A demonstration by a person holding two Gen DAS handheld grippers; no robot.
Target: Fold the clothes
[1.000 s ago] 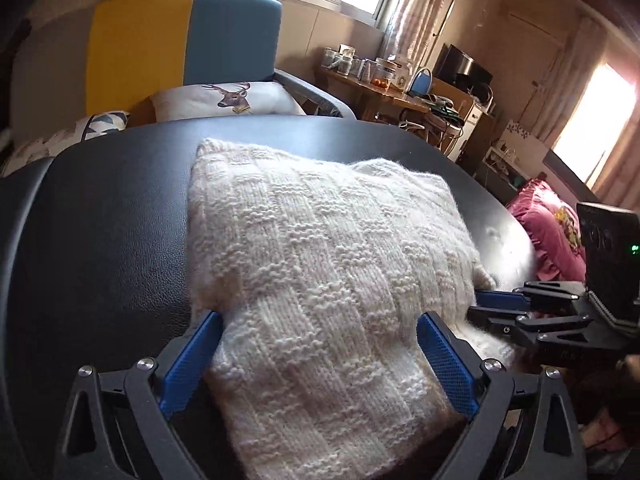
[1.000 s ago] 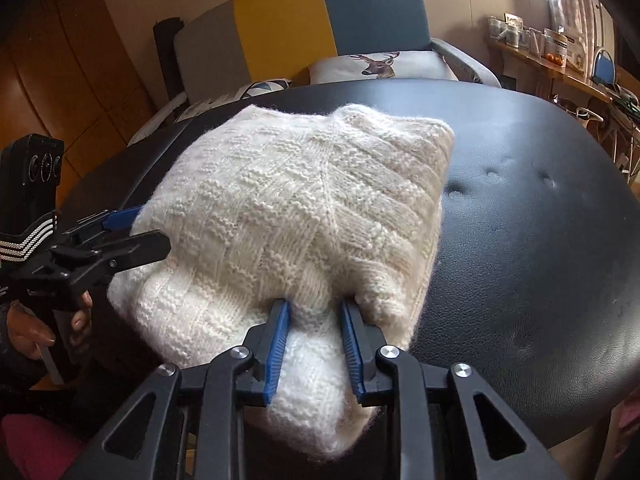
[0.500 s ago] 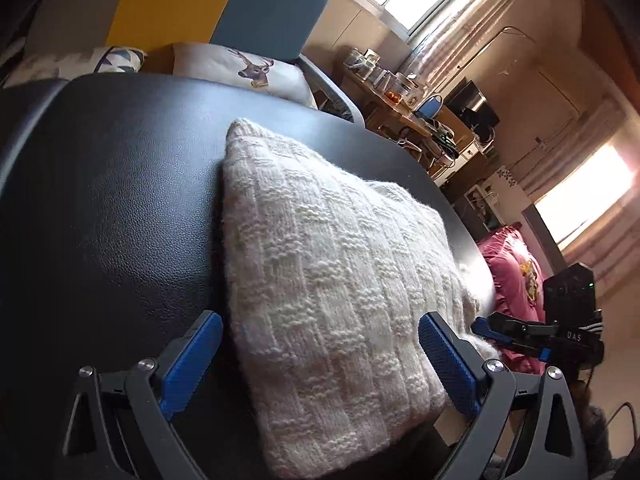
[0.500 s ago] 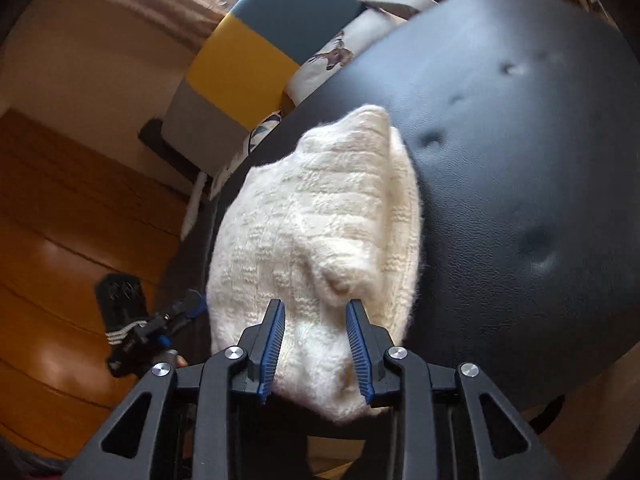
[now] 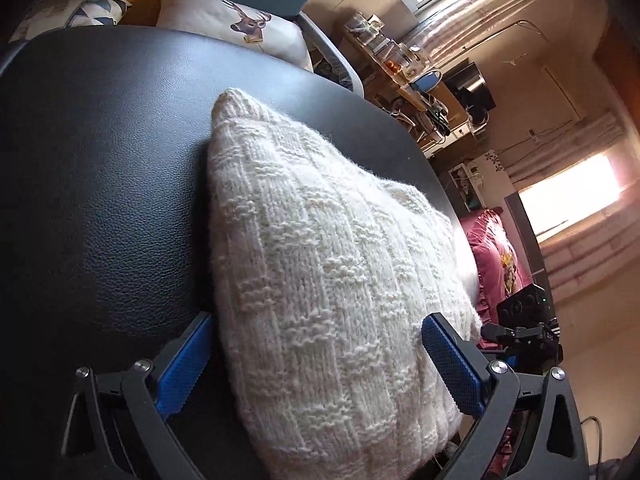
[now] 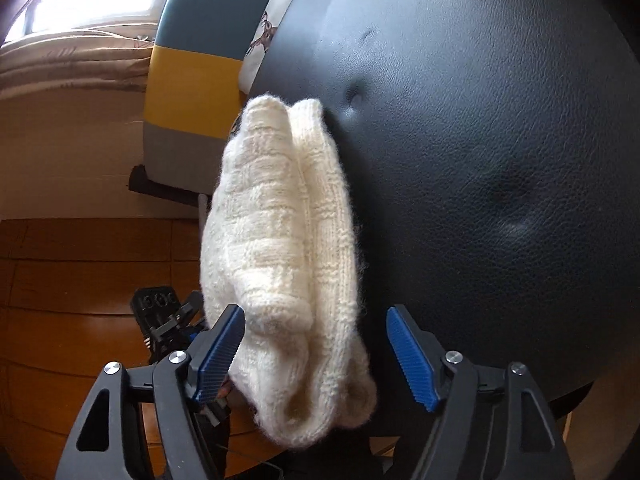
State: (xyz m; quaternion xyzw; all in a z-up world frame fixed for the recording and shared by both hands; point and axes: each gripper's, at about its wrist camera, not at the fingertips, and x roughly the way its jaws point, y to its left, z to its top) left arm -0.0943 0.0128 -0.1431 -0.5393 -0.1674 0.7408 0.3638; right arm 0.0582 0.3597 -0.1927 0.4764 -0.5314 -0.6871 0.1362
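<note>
Cream wool, knitted in a block pattern, fills the middle of both views: it is a folded sweater (image 5: 340, 280) that lies on a black leather counter (image 5: 100, 180), with its near edge hanging a little over the counter's rim.

The left tongs (image 5: 316, 364) are wide open. Their two blue pads (image 5: 184, 364) stand on either side of the sweater's near end. The left pad is just beside the knit, and the right one lies against its side, but the tongs do not squeeze it.

The right tongs (image 6: 316, 352) are also open. In the right wrist view the sweater (image 6: 280, 248) shows its folded edge, two thick layers side by side, and the end with rolled openings sits between the blue pads (image 6: 220, 352). The left pad touches the wool; the right pad stands apart from it, over the counter (image 6: 500, 160).

Each view shows the other tongs at the far side of the sweater, low and partly hidden.

Behind the counter there is a chair (image 6: 200, 40) with blue, yellow and grey bands, and on it a cushion (image 5: 240, 28) with a deer picture. A pink cloth (image 5: 492, 252) lies beyond the counter on the right in the left wrist view. The floor (image 6: 80, 280) is brown wood.
</note>
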